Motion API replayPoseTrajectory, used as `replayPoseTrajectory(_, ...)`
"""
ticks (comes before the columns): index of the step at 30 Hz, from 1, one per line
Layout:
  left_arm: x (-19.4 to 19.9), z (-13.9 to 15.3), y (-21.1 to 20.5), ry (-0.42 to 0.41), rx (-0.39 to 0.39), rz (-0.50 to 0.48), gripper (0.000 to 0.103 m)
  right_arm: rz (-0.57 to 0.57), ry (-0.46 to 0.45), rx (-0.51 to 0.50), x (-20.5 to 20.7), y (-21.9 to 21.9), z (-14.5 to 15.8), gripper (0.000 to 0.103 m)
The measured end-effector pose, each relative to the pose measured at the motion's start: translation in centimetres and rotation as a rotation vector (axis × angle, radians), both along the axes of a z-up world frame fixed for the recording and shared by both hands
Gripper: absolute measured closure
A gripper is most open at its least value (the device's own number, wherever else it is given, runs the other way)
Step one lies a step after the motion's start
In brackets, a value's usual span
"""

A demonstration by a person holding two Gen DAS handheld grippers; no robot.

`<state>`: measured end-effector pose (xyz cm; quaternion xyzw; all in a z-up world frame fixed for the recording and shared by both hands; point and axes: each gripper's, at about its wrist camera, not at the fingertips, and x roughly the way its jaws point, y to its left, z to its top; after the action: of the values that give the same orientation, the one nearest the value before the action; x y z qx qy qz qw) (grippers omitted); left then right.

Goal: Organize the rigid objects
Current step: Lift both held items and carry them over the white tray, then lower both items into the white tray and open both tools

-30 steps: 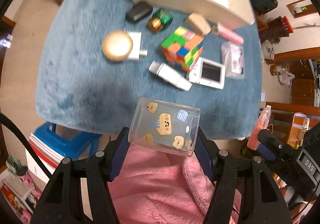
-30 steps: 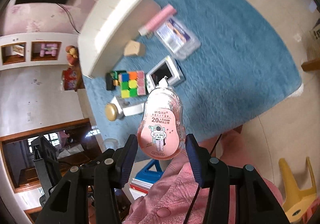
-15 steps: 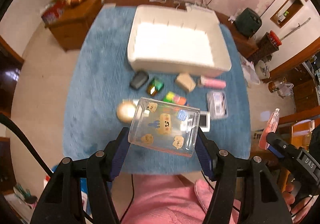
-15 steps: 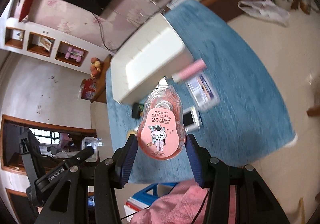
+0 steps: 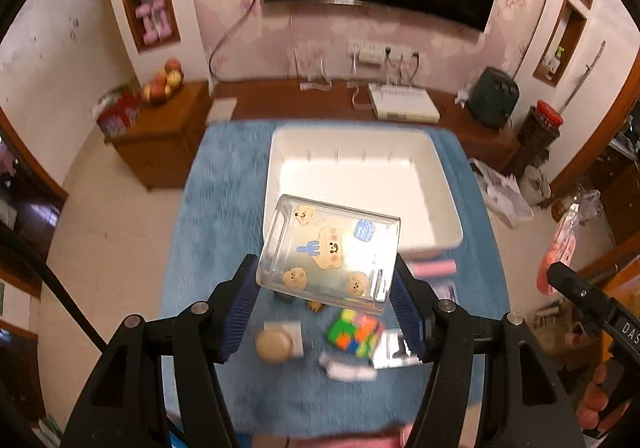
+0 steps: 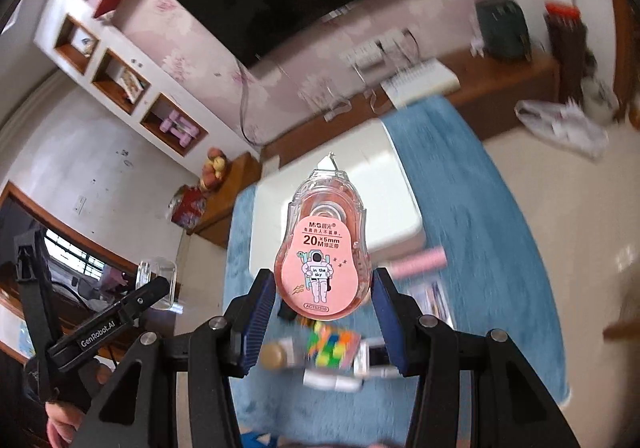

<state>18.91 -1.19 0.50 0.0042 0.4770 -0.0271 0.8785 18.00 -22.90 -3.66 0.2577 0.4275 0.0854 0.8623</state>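
The left gripper (image 5: 326, 298) was clamped on a clear plastic box (image 5: 329, 248) printed with cartoon bear stickers, its blue pads pressing the box's two short sides and holding it in the air above the table (image 5: 208, 208), which was covered in blue cloth. The right gripper (image 6: 324, 306) was closed on a pink correction tape dispenser (image 6: 323, 244), held upright with its clear tip pointing away from the camera. Past both held things, an open white bin (image 5: 360, 188) stood on the far half of the table. Nearer the person, the remaining things lay loose on the cloth: a colourful puzzle cube (image 5: 352, 332), a round gold compact (image 5: 273, 344) just left of it, a pink stick-shaped item (image 5: 434, 268) near the bin's near right corner, and some white pieces too blurred to name. From the left wrist view the right gripper showed at the right edge, with a hand (image 5: 598, 402) below it.
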Motion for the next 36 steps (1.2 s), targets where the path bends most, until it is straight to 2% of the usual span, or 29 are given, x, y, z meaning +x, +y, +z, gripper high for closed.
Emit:
replayPoseTrajectory(7,3.2,-0.8,-0.4,-0.13,0.008,-0.046,0.037,0.021,-0.078,-0.086,3.7,1.3,-0.8,0.053)
replayPoseTrajectory(14,6.0,-3.4,-0.7,-0.176,-0.053,-0.102,0.037,0.062,-0.082,-0.126,7.2,2.7,-3.5,0.053)
replayPoseTrajectory(18,7.5,-5.2,-0.8,-0.177,-0.083,-0.128,0.037,0.08,-0.065,-0.122,9.3,3.0,-5.5,0.053)
replayPoseTrajectory(22,9.4,-7.1,-0.8,-0.141,-0.131,-0.129,0.037,0.097,-0.038,-0.123,10.9,3.2,-7.3,0.053)
replayPoseTrajectory(28,10.6,-8.4,-1.0,-0.128,-0.165,-0.146,0.037,0.092,0.018,-0.136,13.1,2.8,-9.2,0.053)
replayPoseTrajectory(34,11.9,-9.0,-0.5,-0.11,-0.186,-0.119,0.036,0.086,0.041,-0.153,14.1,2.7,-10.0,0.053)
replayPoseTrajectory(36,12.0,-9.1,-0.4,-0.105,-0.184,-0.116,0.036,0.085,0.037,-0.144,14.4,2.6,-10.0,0.057)
